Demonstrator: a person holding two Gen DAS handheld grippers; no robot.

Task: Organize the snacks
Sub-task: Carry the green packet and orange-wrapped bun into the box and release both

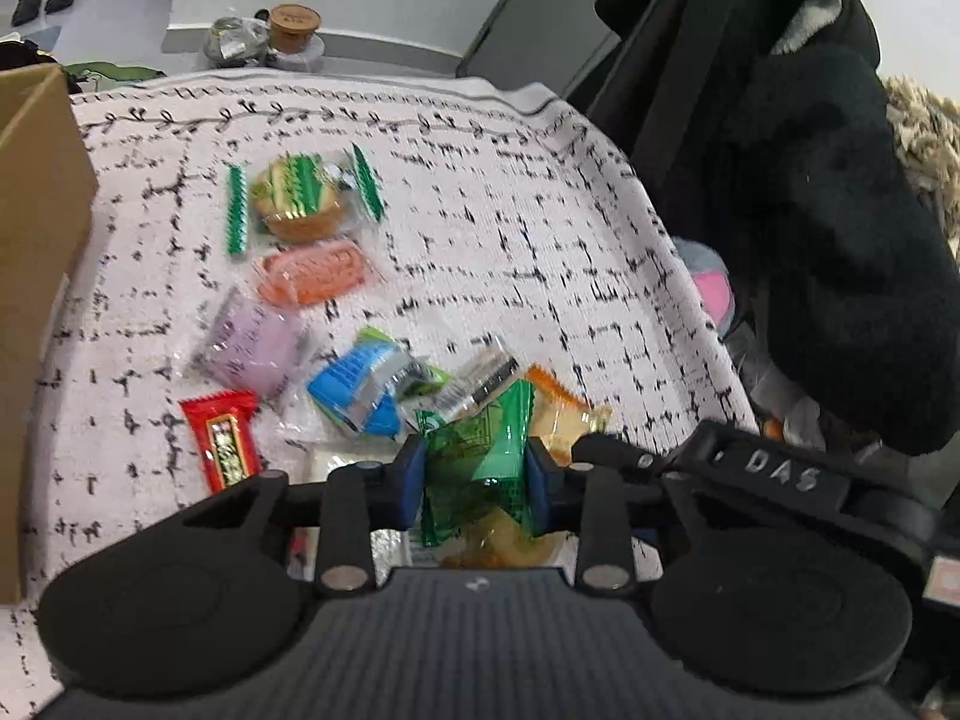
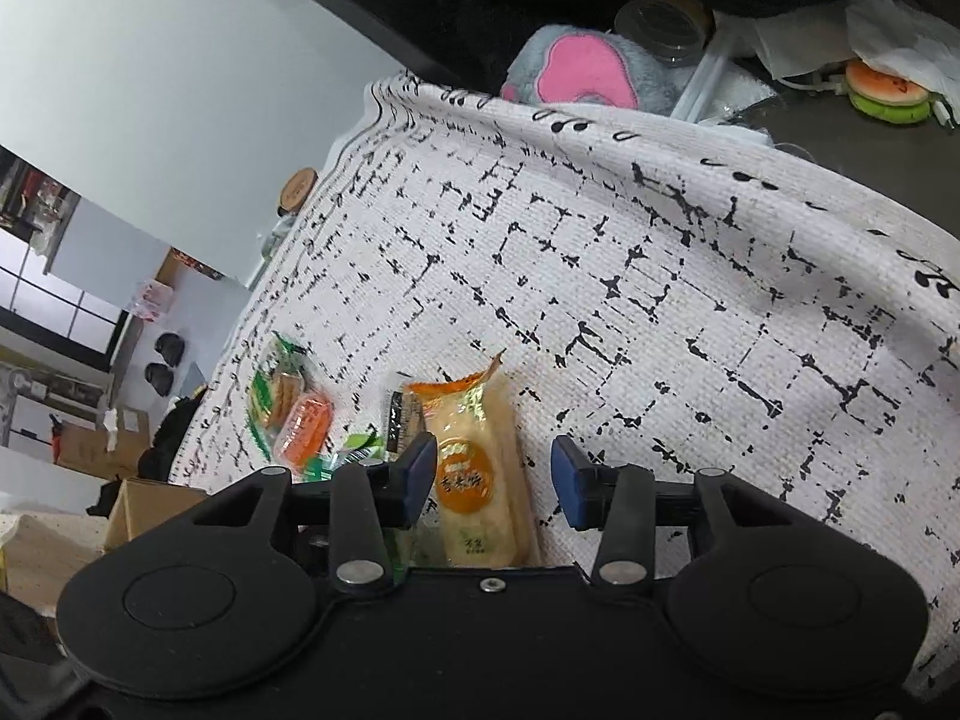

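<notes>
Several wrapped snacks lie on a white cloth with black marks (image 1: 510, 228). My left gripper (image 1: 477, 474) is shut on a green translucent snack packet (image 1: 486, 450) and holds it at the near edge of the pile. Beyond it lie a blue packet (image 1: 360, 390), a red packet (image 1: 222, 438), a lilac packet (image 1: 252, 345), an orange-pink packet (image 1: 312, 270) and a green-striped cookie packet (image 1: 300, 198). My right gripper (image 2: 495, 480) is open, its jaws either side of an orange-and-yellow rice cracker packet (image 2: 474, 468) lying on the cloth (image 2: 660, 300).
A cardboard box (image 1: 36, 240) stands at the left of the cloth. A black garment (image 1: 840, 240) hangs at the right edge. A plush toy (image 2: 576, 72), a jar (image 2: 660, 24) and a toy burger (image 2: 888, 90) lie beyond the cloth's far edge.
</notes>
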